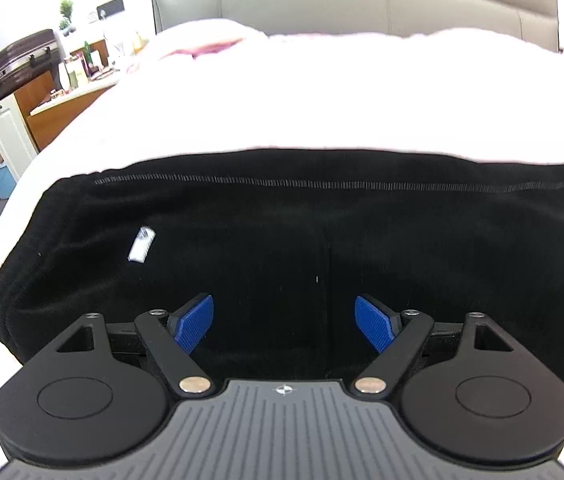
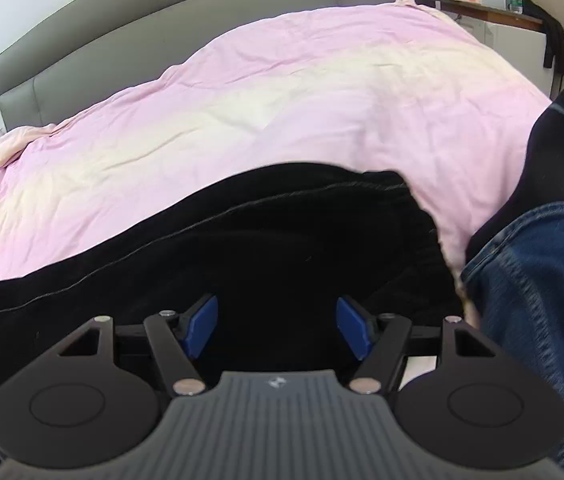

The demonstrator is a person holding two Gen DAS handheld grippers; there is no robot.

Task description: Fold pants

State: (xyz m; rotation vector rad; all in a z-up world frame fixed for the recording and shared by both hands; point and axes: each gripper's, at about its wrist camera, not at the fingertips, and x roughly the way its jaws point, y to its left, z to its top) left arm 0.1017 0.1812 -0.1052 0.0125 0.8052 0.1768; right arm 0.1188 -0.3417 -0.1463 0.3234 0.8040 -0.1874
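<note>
Two grippers: both hover low over the near part of the black pants (image 1: 282, 240), each with blue pads spread apart.
Left gripper (image 1: 284, 324): jaws wide, nothing between them; only dark cloth shows beneath, and contact with it cannot be told.
Right gripper (image 2: 277, 328): jaws wide too, empty, above the right end of the garment.
Pants: spread across the bed (image 2: 282, 100) on its pink cover, a stitched seam running along the far edge; a small white tag (image 1: 141, 244) lies on the left part.
Fold state: the cloth looks doubled along its left edge, but how many layers lie there cannot be told.
Leg (image 2: 542, 260): the person's jeans and black sock rest on the bed just right of the garment's right end.
Risk, layers: closing on the top layer only would likely drag it off the one below and skew the fold.
Risk, bedding: jaws pressed too deep could pinch the pink cover along with the pants.
Risk, leg: the right end sits close to the jeans, so a sweep rightward might snag there.
</note>
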